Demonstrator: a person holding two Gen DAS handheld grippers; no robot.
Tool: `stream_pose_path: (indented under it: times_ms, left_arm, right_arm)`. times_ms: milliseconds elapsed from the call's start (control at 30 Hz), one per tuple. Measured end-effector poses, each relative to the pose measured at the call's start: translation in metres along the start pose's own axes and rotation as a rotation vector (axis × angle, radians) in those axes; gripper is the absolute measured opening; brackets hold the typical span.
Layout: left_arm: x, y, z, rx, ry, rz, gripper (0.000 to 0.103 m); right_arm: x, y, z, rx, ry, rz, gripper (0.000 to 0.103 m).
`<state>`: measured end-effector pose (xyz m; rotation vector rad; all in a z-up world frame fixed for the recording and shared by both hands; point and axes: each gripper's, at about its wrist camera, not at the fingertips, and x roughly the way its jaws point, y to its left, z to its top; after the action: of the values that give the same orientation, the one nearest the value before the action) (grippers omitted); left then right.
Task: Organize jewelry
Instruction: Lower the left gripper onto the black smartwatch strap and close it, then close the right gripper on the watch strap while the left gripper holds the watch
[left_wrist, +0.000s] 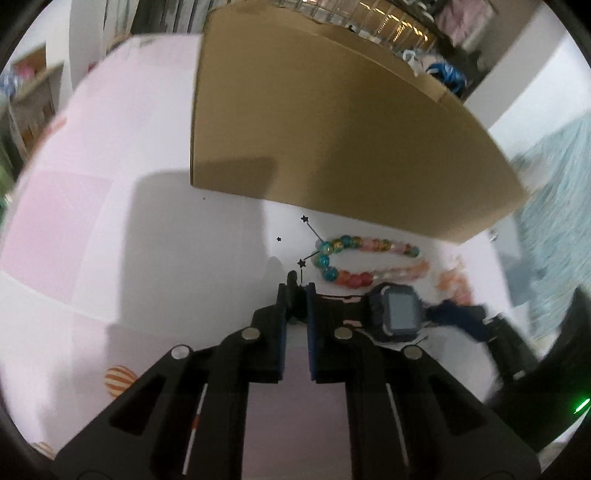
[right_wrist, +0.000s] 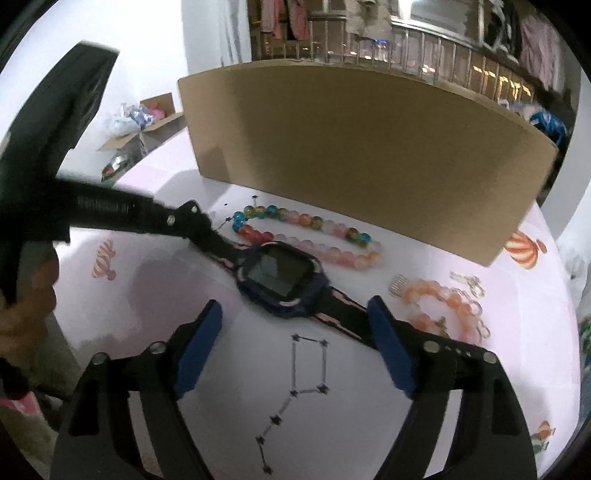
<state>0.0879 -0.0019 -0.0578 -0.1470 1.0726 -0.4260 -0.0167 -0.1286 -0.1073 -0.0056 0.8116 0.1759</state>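
Note:
A dark blue smartwatch (right_wrist: 282, 275) with a black and pink strap lies flat on the table in front of a cardboard box (right_wrist: 369, 147). My left gripper (left_wrist: 300, 291) is shut on the strap's far left end, which sticks up between the pads; the watch face (left_wrist: 399, 312) lies to its right. From the right wrist view that gripper (right_wrist: 199, 218) reaches in from the left. My right gripper (right_wrist: 295, 332) stands open just before the watch, its right finger (right_wrist: 388, 343) beside the other strap end. A multicoloured bead bracelet (right_wrist: 306, 221) lies behind the watch, an orange bead bracelet (right_wrist: 443, 299) to the right.
The box wall (left_wrist: 332, 129) rises close behind the jewelry. A small silver comb-like piece (right_wrist: 399, 284) and a silver chain (right_wrist: 469, 282) lie near the orange bracelet. The pink cloth (right_wrist: 240, 369) bears printed balloons and star lines. A hand (right_wrist: 26, 314) holds the left gripper.

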Motion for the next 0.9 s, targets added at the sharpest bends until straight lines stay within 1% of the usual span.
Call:
stream_pose_path:
  times_ms: [67, 100, 167, 200, 267, 300, 400, 433, 500, 600, 667, 767, 833, 900]
  left_arm:
    - [-0.001, -0.010, -0.004, 0.049, -0.008, 0.040, 0.008]
    - [-0.005, -0.009, -0.004, 0.061, -0.007, 0.051, 0.008]
    - [-0.007, -0.011, -0.006, 0.077, -0.004, 0.063, 0.008]
    - [-0.011, -0.009, -0.005, 0.078, -0.002, 0.064, 0.008]
    - [-0.011, -0.013, -0.003, 0.088, 0.002, 0.067, 0.007]
    - [-0.013, -0.013, -0.002, 0.093, 0.002, 0.067, 0.007]
    - [-0.010, -0.012, -0.002, 0.109, 0.001, 0.082, 0.008]
    - [-0.010, -0.013, -0.004, 0.111, 0.002, 0.084, 0.008]
    - [-0.011, -0.008, -0.011, 0.122, 0.002, 0.089, 0.008]
    - [-0.010, -0.011, -0.012, 0.136, -0.003, 0.102, 0.008]
    - [-0.012, -0.010, -0.013, 0.137, -0.004, 0.106, 0.008]
    - [-0.012, -0.009, -0.012, 0.134, -0.006, 0.105, 0.008]
    - [-0.011, -0.010, -0.012, 0.132, -0.009, 0.107, 0.008]
    - [-0.011, -0.010, -0.013, 0.131, -0.011, 0.110, 0.008]
  right_arm:
    - [-0.017, -0.018, -0.004, 0.079, -0.010, -0.006, 0.073]
    - [-0.024, -0.027, -0.006, 0.113, -0.009, -0.013, 0.070]
    - [-0.040, -0.052, -0.012, 0.221, -0.010, -0.041, 0.067]
    - [-0.044, -0.062, -0.014, 0.269, -0.002, -0.054, 0.063]
    - [-0.047, -0.080, -0.017, 0.347, 0.029, -0.078, 0.059]
    - [-0.047, -0.087, -0.018, 0.373, 0.039, -0.072, 0.055]
    - [-0.036, -0.101, -0.019, 0.442, 0.077, -0.047, 0.050]
    - [-0.033, -0.103, -0.020, 0.457, 0.083, -0.026, 0.049]
    - [-0.030, -0.101, -0.018, 0.456, 0.079, -0.026, 0.049]
    - [-0.024, -0.102, -0.014, 0.449, 0.074, -0.027, 0.049]
    - [-0.023, -0.102, -0.013, 0.461, 0.074, -0.009, 0.048]
    - [-0.022, -0.101, -0.016, 0.493, 0.083, 0.056, 0.042]
    - [-0.025, -0.099, -0.016, 0.492, 0.075, 0.052, 0.042]
    - [-0.031, -0.099, -0.016, 0.507, 0.047, 0.077, 0.042]
